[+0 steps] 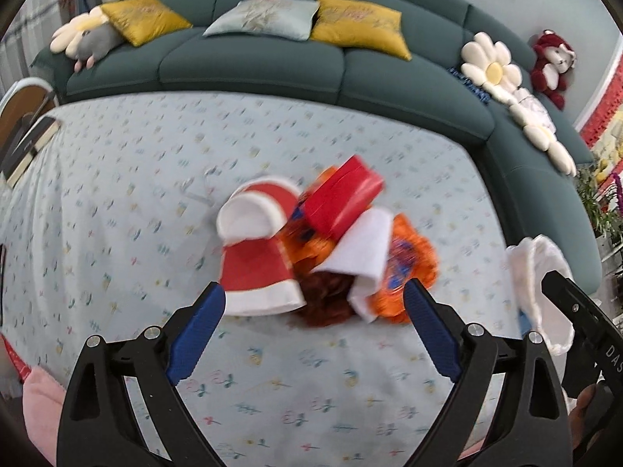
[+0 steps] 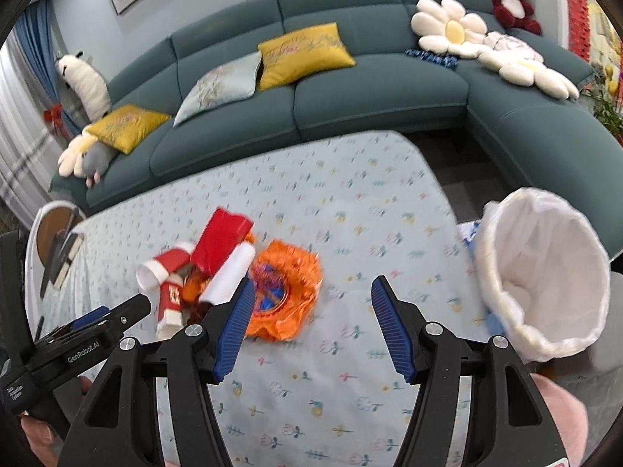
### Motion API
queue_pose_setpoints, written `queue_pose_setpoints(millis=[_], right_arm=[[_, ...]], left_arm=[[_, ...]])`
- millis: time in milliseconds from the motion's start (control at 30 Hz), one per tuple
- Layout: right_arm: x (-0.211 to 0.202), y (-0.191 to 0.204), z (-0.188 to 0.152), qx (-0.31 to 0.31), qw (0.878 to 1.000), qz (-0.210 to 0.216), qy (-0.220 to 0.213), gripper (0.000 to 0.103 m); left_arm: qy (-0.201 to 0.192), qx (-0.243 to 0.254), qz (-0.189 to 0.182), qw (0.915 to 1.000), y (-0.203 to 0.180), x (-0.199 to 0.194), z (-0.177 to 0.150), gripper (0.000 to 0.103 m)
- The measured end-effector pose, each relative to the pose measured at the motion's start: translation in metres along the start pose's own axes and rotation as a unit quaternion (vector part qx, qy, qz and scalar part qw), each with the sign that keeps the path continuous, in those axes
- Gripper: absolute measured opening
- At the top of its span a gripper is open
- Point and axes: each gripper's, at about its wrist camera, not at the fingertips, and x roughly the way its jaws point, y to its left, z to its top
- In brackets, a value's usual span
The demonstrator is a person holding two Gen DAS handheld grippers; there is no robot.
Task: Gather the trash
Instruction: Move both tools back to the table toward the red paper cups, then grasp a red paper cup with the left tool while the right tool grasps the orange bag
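lying just ahead of the open left tool (image 1: 315, 303) — the trash pile (image 1: 311, 241).

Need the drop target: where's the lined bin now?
Right wrist view: the white-lined bin stands at the table's right edge, right of the orange wrapper.

Left gripper (image 1: 315, 297) tilted downward, jaws spread wide, empty; right gripper (image 2: 309, 292) likewise angled down, half-open, empty.

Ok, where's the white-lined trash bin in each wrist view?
Left wrist: trash bin at the right edge, partly hidden behind the right gripper.
Right wrist: trash bin at the right, mouth open, beside the table.
Shared landmark: orange wrapper on the table.
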Motion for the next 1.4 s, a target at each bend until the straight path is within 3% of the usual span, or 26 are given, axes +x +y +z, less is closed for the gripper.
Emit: queue_pose_setpoints(millis=[233, 667, 867, 933, 1067, 1100, 1167, 1233, 1400], right_arm=[[0.044, 0.019, -0.010, -0.011, 0.999, -0.005, 0.042, 0.060], [0.120, 0.028, -0.022, -0.002, 0.994, -0.024, 0.107, 0.060], [0.139, 0.024, -0.030, 0.015, 0.990, -0.017, 0.136, 0.060], [0.143, 0.022, -0.034, 0.018, 0.989, -0.016, 0.143, 0.054], [0.144, 0.017, -0.040, 0.028, 0.988, -0.010, 0.150, 0.027], [0.145, 0.016, -0.041, 0.029, 0.988, -0.006, 0.153, 0.020], [0.143, 0.014, -0.042, 0.034, 0.987, 0.001, 0.158, 0.012], [0.138, 0.013, -0.042, 0.036, 0.987, 0.005, 0.155, 0.010], [0.116, 0.009, -0.041, 0.035, 0.990, 0.010, 0.137, 0.007]], left_arm=[[0.042, -0.032, 0.006, 0.9986, 0.030, 0.034, -0.006, 0.092], [0.107, -0.090, -0.016, 0.9900, 0.061, 0.093, -0.003, 0.092], [0.116, -0.104, -0.028, 0.9874, 0.063, 0.099, -0.008, 0.084], [0.112, -0.104, -0.029, 0.9878, 0.061, 0.097, -0.009, 0.083], [0.101, -0.104, -0.030, 0.9890, 0.058, 0.089, -0.010, 0.081], [0.098, -0.100, -0.032, 0.9896, 0.056, 0.087, -0.010, 0.067], [0.088, -0.085, -0.026, 0.9921, 0.050, 0.080, -0.008, 0.060], [0.085, -0.079, -0.026, 0.9929, 0.046, 0.075, -0.006, 0.049], [0.073, -0.071, -0.028, 0.9944, 0.039, 0.060, -0.008, 0.034]])
